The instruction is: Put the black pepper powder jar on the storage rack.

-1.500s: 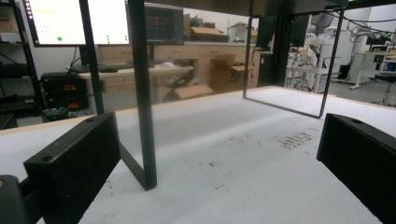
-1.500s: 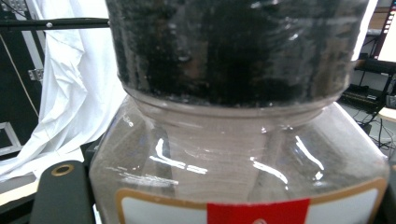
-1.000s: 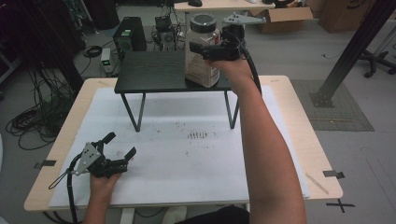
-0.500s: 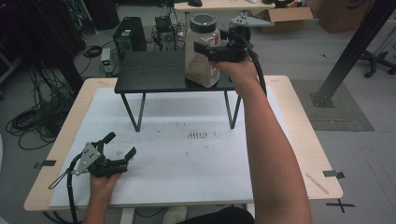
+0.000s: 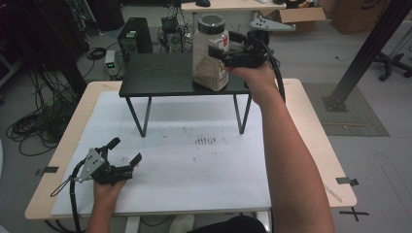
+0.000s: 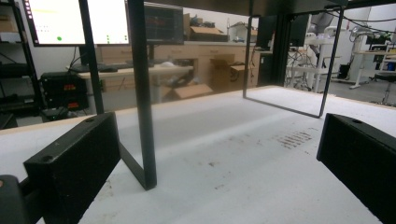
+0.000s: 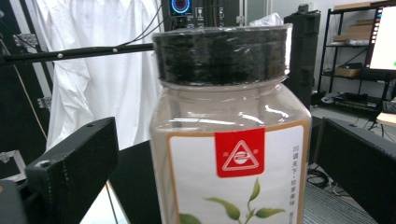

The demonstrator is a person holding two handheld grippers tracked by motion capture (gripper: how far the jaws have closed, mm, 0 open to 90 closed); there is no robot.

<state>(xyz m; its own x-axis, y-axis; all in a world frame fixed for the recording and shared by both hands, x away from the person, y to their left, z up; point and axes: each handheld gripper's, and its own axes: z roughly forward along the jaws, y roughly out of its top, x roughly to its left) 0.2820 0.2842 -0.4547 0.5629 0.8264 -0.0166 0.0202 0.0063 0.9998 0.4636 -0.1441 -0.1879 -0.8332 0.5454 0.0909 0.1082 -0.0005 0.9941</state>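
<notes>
High view: the jar (image 5: 210, 53) stands upright on the black stand (image 5: 160, 77), at the stand's right end, toward one o'clock on the bench (image 5: 301, 121). The right gripper (image 5: 233, 51) sits level at the jar's three o'clock side, its jaws having just opened — the near jaw shows in front of the label, the far one behind the jar. The left gripper (image 5: 127, 154) rests low at seven o'clock on the white sheet (image 5: 194, 165), jaws spread with nothing between them.

Left gripper view: both black jaws stand wide apart at the lower corners. Between them lies the white sheet (image 6: 224, 168), and a leg of the black stand (image 6: 142, 93) rises at eleven o'clock.

Right gripper view: the jar (image 7: 229, 154) fills the centre — dark lid, pale powder, a red emblem on its label. The jaws flank it, and a gap shows between the left jaw and the jar wall; contact on the right cannot be judged.
</notes>
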